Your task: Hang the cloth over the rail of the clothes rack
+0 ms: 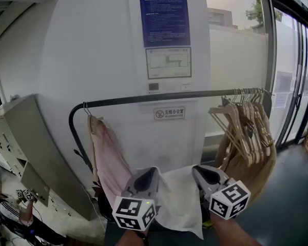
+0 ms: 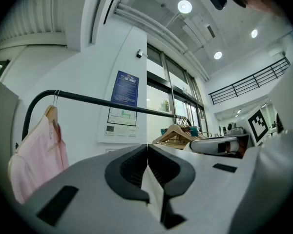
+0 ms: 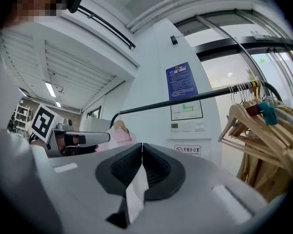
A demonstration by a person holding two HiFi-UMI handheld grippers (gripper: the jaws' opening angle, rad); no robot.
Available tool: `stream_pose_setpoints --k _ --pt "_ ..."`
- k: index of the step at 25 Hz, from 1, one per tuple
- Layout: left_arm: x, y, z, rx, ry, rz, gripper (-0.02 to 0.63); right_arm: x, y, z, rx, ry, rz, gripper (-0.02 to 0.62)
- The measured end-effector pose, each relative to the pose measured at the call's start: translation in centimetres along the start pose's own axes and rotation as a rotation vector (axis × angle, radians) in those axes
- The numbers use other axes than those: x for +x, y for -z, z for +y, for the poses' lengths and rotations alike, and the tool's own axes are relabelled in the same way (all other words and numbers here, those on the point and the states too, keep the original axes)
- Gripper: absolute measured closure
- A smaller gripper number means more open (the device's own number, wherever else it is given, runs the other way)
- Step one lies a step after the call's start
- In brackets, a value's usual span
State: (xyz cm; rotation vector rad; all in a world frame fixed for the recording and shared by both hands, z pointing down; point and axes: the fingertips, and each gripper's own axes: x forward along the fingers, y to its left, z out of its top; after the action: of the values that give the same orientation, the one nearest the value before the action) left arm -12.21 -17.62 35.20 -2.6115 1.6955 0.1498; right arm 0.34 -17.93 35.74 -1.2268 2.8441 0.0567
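The task is at an early stage: the white cloth (image 1: 177, 199) is picked up but not yet on the rail (image 1: 159, 97). It hangs stretched between the two grippers, low in front of the clothes rack and well below the black bar. The left gripper (image 1: 146, 181) has its jaws closed tight on one upper edge of the cloth, a fold of it showing between the pads in the left gripper view. The right gripper (image 1: 208, 177) pinches the other upper edge the same way, jaws pressed together on the fabric. What is left, judging from this, is to lift the cloth, carry it over the bare middle stretch of the rail and let go.

On the rack, a pink garment (image 1: 110, 158) hangs at the left end, and a bunch of wooden hangers (image 1: 246, 122) crowds the right end over a tan garment (image 1: 256, 173). No proper container shows; a grey cabinet (image 1: 36, 152) stands to the left, its contents out of sight
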Motion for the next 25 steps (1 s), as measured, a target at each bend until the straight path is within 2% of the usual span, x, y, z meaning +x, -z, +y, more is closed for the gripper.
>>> stream_pose_setpoints --k 18,22,25 --pt "0.4 0.0 -0.6 -0.002 0.005 0.002 0.597 -0.4 -0.4 0.0 0.001 -0.011 -0.019 0.586" --pt "1.7 -1.2 -1.6 0.005 0.036 -0.001 0.597 0.0 -1.6 -0.3 -0.026 -0.036 -0.019 0.586" --pt "3.2 -3.7 -3.2 0.042 0.069 -0.014 0.597 0.2 -4.2 -1.1 -0.059 -0.056 -0.038 0.586"
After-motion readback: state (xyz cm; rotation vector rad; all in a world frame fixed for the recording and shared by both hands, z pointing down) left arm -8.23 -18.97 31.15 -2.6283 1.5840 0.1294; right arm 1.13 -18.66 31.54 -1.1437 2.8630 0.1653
